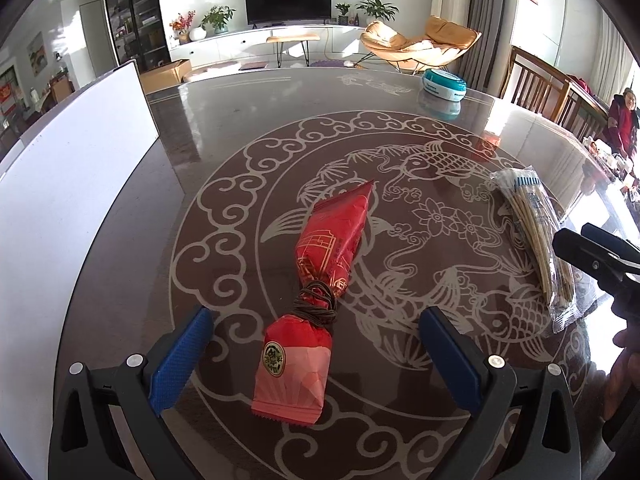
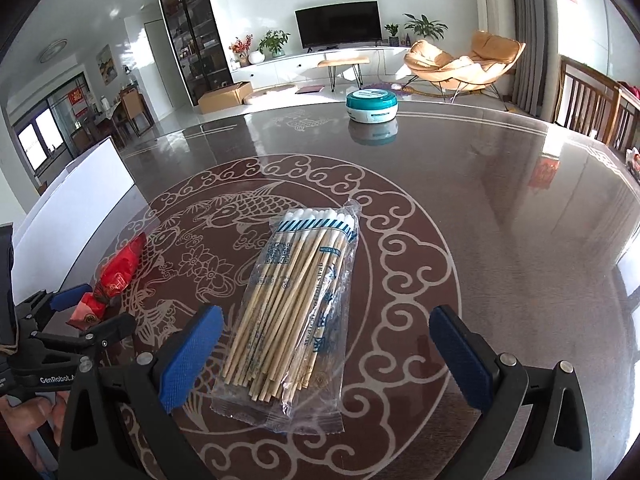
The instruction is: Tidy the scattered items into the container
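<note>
Between the spread blue pads of the left gripper [image 1: 316,356] lay the red wrapped packet [image 1: 316,284], its pink end nearest the jaws; the pads stood wide apart and touched nothing. The right gripper [image 2: 326,356] was likewise fully open, straddling the near end of the bag of cotton swabs [image 2: 298,312] without contact. Both items rested on the patterned table [image 2: 500,220]. The white container [image 1: 64,216] stood at the left edge, the teal round tin [image 2: 372,106] far off. Judged step: approach before grasp. Each gripper would need to lower and close.
</note>
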